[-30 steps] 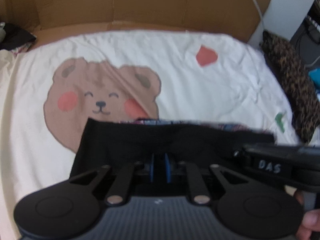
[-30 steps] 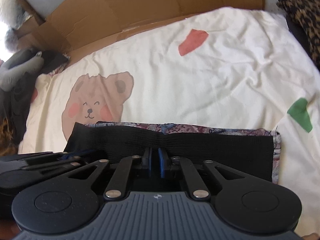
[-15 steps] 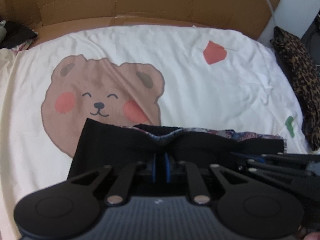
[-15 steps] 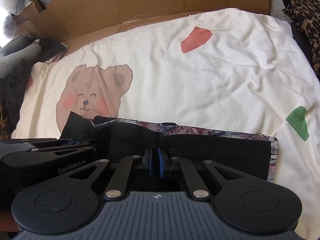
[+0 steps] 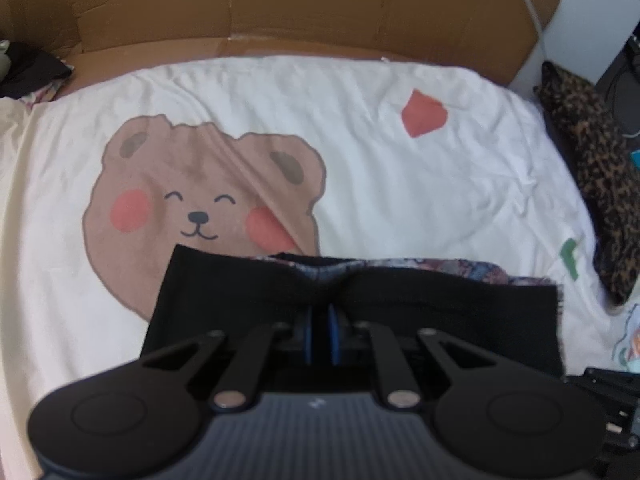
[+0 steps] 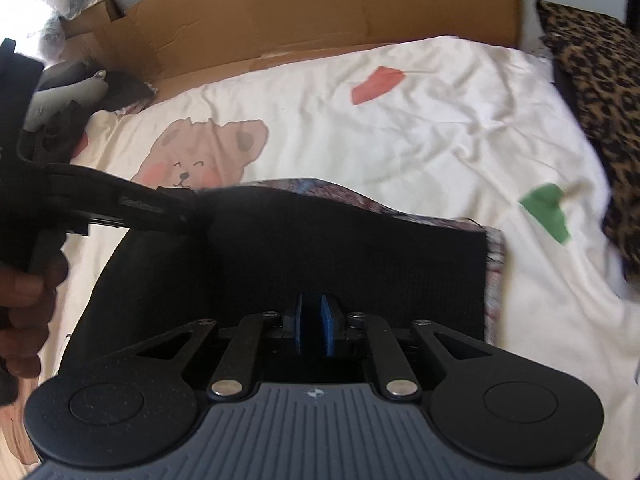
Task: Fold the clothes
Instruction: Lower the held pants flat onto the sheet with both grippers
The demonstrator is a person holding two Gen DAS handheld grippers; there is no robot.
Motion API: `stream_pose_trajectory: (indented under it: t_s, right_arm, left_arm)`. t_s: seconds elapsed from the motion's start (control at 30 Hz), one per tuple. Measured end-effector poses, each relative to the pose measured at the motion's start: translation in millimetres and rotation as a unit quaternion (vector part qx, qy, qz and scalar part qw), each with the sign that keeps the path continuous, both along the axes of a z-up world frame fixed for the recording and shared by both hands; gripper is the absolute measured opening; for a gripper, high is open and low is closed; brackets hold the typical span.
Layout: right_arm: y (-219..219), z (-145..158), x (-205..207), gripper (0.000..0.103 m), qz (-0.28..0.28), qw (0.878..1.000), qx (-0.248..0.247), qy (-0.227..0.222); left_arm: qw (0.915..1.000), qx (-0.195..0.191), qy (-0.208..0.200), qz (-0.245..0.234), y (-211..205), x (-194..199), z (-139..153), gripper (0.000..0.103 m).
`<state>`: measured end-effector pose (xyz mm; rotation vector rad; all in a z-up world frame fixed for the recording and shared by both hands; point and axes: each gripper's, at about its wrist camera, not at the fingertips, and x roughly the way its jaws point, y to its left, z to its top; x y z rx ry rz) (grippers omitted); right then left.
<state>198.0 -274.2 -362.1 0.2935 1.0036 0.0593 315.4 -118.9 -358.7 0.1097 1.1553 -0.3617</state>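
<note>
We look down on a bed covered by a cream sheet (image 5: 400, 184) printed with a big brown bear face (image 5: 200, 208), a red patch (image 5: 422, 114) and a green patch (image 6: 548, 210). Flattened brown cardboard (image 5: 304, 4) stands along the far edge of the bed, and a leopard-print cushion (image 5: 600, 200) lies at its right side. On the near part of the sheet sits the garment (image 5: 360, 312), black on its upper face with a patterned, multicoloured side showing along its far and right edges; it overlaps the bear's chin. Our left tool (image 5: 320, 334) has its blue pads together, clamped on the near edge of the garment, which puckers just ahead of them. Our right tool (image 6: 314, 324) is likewise closed on the black cloth. In the right wrist view the left tool reaches in from the left, lifting its corner of the garment off the sheet, with a hand (image 6: 24, 304) gripping its handle.
</note>
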Motion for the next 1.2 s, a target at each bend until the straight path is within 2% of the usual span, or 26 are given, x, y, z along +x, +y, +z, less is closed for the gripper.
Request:
stream_pose_trajectory:
  t_s: [0.13,0.2,0.27,0.33,0.4,0.77,0.87,0.93,1.2]
  right_arm:
    - [-6,9,-23,0.019,-0.042,0.999,0.010,-0.013]
    - [-5,10,-37,0.028,-0.058,0.998,0.020,-0.017]
    - [-3,10,-50,0.029,-0.072,0.997,0.030,-0.017]
    - [2,6,-62,0.031,-0.083,0.996,0.039,-0.010]
    - [7,0,-73,0.039,-0.082,0.996,0.032,-0.003]
    - [34,-12,-131,0.042,-0.040,0.997,-0.046,0.039]
    - [29,-15,-148,0.042,-0.044,0.996,-0.051,0.050]
    - [19,-18,-159,0.042,-0.066,0.995,-0.049,0.060]
    - [10,-24,-172,0.041,-0.105,0.990,-0.043,0.083]
  left_arm:
    - [0.9994,-0.010,-0.018,-0.027,1,-18,11,0.011]
    - [0.9984,-0.024,-0.021,-0.046,-1,-27,14,0.011]
    - [0.9966,-0.038,-0.012,-0.073,-4,-33,15,0.011]
    - [0.9964,-0.038,-0.015,-0.075,-7,-37,14,0.011]
    - [0.9968,-0.038,-0.010,-0.069,-8,-36,11,0.012]
    - [0.9969,-0.024,0.000,-0.075,-13,-27,-7,0.012]
    - [0.9968,-0.018,0.000,-0.077,-16,-26,-8,0.012]
    - [0.9967,-0.013,-0.002,-0.080,-17,-26,-8,0.012]
    - [0.9966,-0.006,-0.003,-0.083,-18,-26,-8,0.012]
